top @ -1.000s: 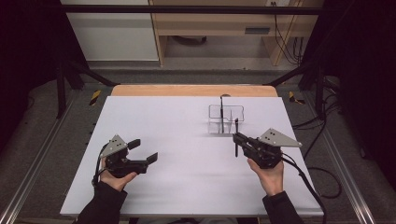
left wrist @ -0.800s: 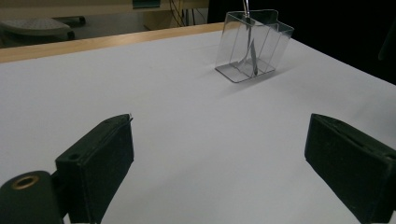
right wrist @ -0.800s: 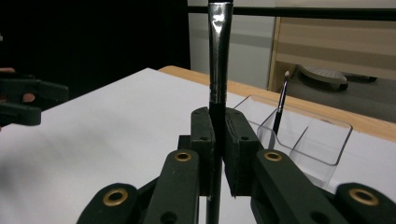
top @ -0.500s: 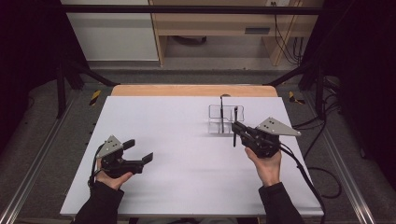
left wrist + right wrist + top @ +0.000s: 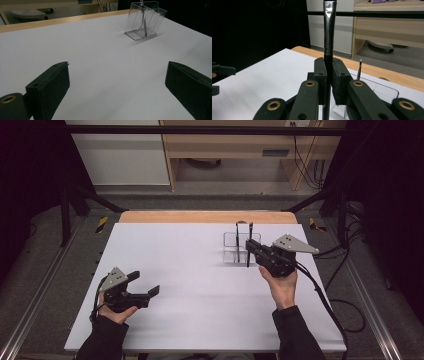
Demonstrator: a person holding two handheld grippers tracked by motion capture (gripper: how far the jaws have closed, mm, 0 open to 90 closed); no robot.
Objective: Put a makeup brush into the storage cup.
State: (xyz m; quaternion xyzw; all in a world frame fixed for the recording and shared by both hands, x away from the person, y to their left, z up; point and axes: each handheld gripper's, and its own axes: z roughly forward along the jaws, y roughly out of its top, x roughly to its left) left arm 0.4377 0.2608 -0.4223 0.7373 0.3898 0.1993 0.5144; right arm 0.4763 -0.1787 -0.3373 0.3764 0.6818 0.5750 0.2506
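Note:
My right gripper [image 5: 248, 250] is shut on a long black brush [image 5: 249, 236] and holds it upright; in the right gripper view the brush [image 5: 329, 32] rises between the pressed jaws of that gripper [image 5: 329, 82]. It hovers at the near right side of a clear plastic holder [image 5: 231, 248] with compartments. A second thin brush [image 5: 359, 68] stands in that holder [image 5: 384, 92]. My left gripper [image 5: 144, 283] rests low at the table's left front, open, with nothing between its jaws. The left gripper view looks past that gripper [image 5: 117, 85] to the holder [image 5: 143, 21] far off.
The white table top [image 5: 190, 270] has a wooden strip [image 5: 205, 216] along its far edge. Metal rails run down both sides. A cable [image 5: 325, 300] trails from the right gripper over the table's right edge. Beyond the table stands a wooden shelf unit [image 5: 240, 155].
The right hand has lifted and carried the brush away from the person, up to the holder. The left hand has barely moved.

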